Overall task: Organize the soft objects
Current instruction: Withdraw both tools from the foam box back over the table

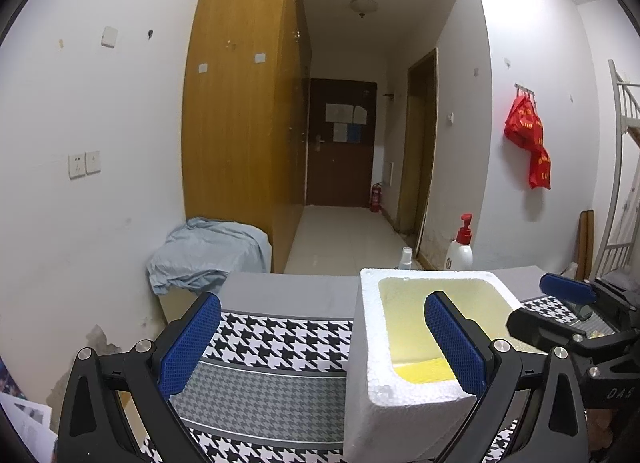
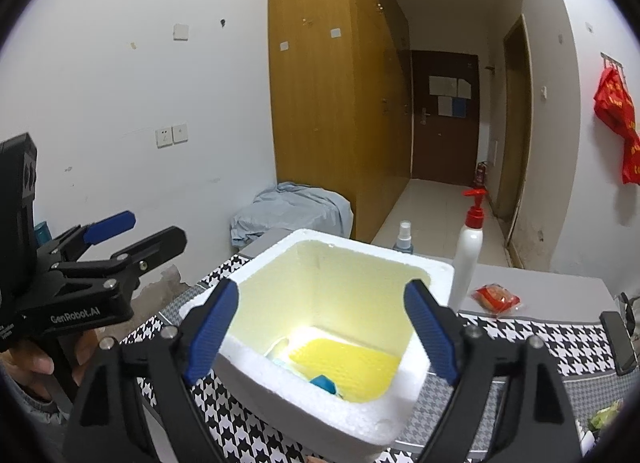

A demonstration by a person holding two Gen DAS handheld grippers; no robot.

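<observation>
Bench (image 2: 560,283) covered by houndstooth cloth (image 1: 272,343); carries everything below. White foam box (image 2: 332,423) standing upright on the cloth, open at the top: light, rigid yet crumbly, likely to dent or shed beads under hard pinching; best taken by one wall near the rim, or left in place as the receptacle. White pump bottle (image 2: 468,255) and small spray bottle (image 2: 404,237) standing just behind the box, apart from it. Yellow sponge-like pad (image 2: 348,367) lying flat on the box floor: soft, light, compressible, textured enough not to slip; take by an edge with gentle closure. Red packet (image 2: 496,297) resting on the bare bench beside the pump bottle: thin, crinkly, probably slippery; pinch across the middle. Blue soft item (image 2: 324,383) lying in the box against the near wall, partly hidden, shape unclear. Right gripper (image 2: 326,331) poised over the box opening, jaws spread wide, nothing between them. Left gripper (image 1: 324,343) level beside the box, jaws likewise spread, straddling the near box wall without pressing it.
</observation>
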